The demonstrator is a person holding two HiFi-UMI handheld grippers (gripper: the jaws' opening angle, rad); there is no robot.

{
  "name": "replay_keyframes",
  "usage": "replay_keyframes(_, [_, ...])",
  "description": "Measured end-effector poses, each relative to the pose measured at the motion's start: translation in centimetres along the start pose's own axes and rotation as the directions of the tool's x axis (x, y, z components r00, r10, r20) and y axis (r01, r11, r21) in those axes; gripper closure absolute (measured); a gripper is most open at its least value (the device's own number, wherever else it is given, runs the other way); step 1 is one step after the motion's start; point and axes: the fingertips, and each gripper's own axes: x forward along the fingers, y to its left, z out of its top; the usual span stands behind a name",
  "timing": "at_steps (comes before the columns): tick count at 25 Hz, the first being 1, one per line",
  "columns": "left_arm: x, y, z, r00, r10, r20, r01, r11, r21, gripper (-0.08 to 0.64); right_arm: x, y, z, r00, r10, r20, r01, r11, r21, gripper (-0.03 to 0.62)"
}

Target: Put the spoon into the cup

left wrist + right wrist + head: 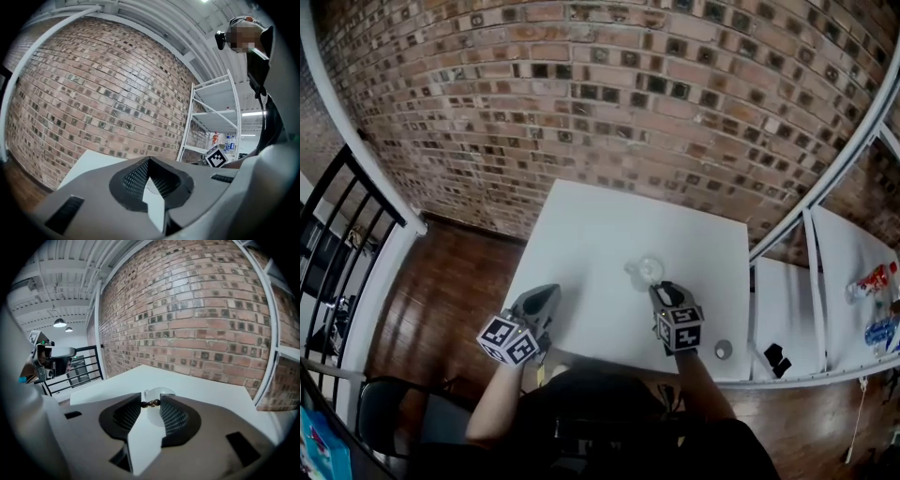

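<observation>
White table (581, 234) bearing clear cup (649, 270)

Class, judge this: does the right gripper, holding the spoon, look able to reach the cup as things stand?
Probably yes. The right gripper, shut on the spoon, points at the cup just beyond its jaws. Nothing stands between them on the table, and the left gripper sits well aside.

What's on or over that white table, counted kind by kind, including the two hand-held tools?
grippers: 2, the left gripper and the right gripper
clear cup: 1
spoon, held across the right gripper's jaws: 1
small round thing near the table's edge: 1
Total: 5
</observation>
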Motion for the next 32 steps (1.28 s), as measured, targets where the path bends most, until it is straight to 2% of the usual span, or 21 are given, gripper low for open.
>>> replay_keyframes(9, [-1.5,0.4,0.2,0.999,0.036,0.004,-0.036,0.999,-0.010,0.555,2.3,-0.6,-1.7,0.998,0.007,-0.062,-0.005,0.999,0.037,0.460])
replay_keyframes(15, [-2.3,0.5,0.1,0.999,0.050,0.001,-0.050,0.999,-0.011,0.555,3.4,-0.4,-1.8,0.997,0.007,-0.074,-0.005,1.000,0.029,0.460])
replay_keyframes(25, [-2.4,0.5,0.0,0.999,0.042,-0.009,-0.042,0.999,-0.012,0.555,2.7,-0.3,-1.5,1.000,-0.011,-0.029,0.012,1.000,0.022,0.442])
replay_keyframes(29, [-1.8,0.3,0.0,1.000,0.021,-0.009,-0.021,1.000,-0.012,0.555,1.1,-1.0,-1.1,0.999,-0.050,0.013,0.049,0.999,0.023,0.442])
replay_keyframes(31, [-1.3,0.2,-0.1,1.000,0.003,-0.013,-0.004,1.000,-0.011,0.555,-0.3,-1.7,-0.9,0.995,-0.088,0.047,0.087,0.996,0.031,0.502])
replay_keyframes(32, [-1.0,0.1,-0.2,1.000,-0.010,-0.019,0.010,1.000,-0.010,0.555,-1.2,-2.2,-0.7,0.991,-0.111,0.070,0.108,0.993,0.045,0.512])
